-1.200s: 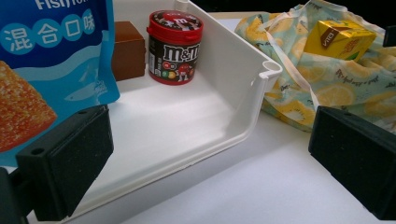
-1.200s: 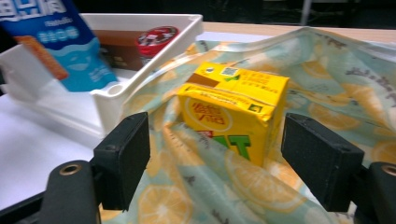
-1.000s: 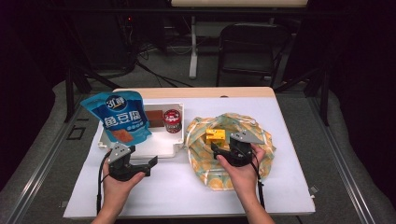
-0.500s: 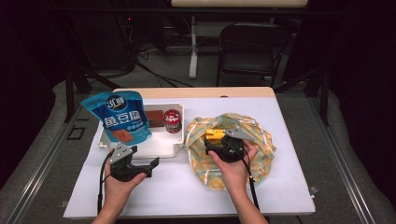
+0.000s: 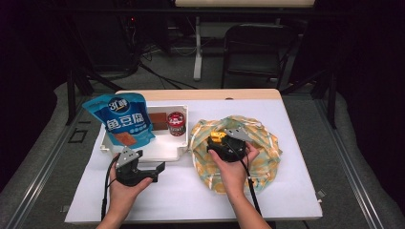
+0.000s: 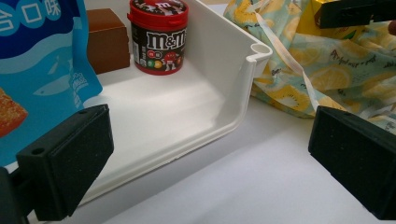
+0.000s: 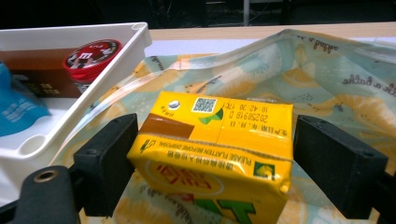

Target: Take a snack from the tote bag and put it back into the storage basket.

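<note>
A yellow drink carton (image 7: 219, 140) lies on a lemon-print cloth bag (image 5: 260, 155) at the table's right. My right gripper (image 5: 216, 143) is around the carton, one black pad at each end. Its jaws have just been opening and stand open, without a firm press on the carton that I can see. To the left, my left gripper (image 5: 160, 168) is held just above the table in front of the white tray (image 5: 165, 151). Its jaws stand wide open with nothing between them, pointing at the tray's near right corner (image 6: 254, 51).
The tray holds a tall blue snack pouch (image 5: 122, 121), a brown box (image 5: 158, 119) and a red-lidded candy tub (image 5: 176, 123). White table surface lies in front of the tray and the bag. A dark chair (image 5: 258, 45) stands beyond the far edge.
My right gripper has slid left across the bag, up to the yellow carton, which now sits between its jaws. The left gripper has stayed where it was.
</note>
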A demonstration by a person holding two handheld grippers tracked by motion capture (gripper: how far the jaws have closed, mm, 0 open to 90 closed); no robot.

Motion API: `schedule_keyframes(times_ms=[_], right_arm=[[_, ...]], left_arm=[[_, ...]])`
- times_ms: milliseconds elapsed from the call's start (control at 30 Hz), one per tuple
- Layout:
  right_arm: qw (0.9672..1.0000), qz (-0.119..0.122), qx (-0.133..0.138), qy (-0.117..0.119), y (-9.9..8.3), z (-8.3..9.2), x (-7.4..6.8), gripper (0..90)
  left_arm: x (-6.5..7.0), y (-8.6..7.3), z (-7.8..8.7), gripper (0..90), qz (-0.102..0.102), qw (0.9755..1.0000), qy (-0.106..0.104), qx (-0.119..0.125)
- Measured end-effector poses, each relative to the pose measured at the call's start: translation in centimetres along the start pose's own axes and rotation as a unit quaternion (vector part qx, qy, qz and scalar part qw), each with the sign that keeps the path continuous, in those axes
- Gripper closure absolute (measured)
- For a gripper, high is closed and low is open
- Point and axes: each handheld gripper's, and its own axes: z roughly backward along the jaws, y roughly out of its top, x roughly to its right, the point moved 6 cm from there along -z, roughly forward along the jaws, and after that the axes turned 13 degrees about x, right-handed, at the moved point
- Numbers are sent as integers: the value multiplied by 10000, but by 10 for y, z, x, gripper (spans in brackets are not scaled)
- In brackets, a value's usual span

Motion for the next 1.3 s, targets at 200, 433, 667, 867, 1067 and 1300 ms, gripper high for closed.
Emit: schedule_keyframes(times_ms=[200,433,667,867,1067,1300], right_arm=[[9998,100,-182,-64,-10,-8,0,163],[9996,157,-234,-32,-14,-8,7,227],[9994,178,-257,176,-17,-5,15,287],[9989,180,-209,375,-11,0,22,291],[9985,231,-46,493,8,12,27,292],[9972,302,204,652,36,27,24,293]], left_arm=[[2,-1,-1,9,4,10000,-13,1],[1,-1,0,14,29,10000,-27,-16],[3,-1,-1,19,-8,10000,-86,-30],[6,-1,-4,26,-3,9999,-136,9],[9,1,-6,37,4,9998,-199,39],[25,11,-11,60,-29,9988,-436,222]])
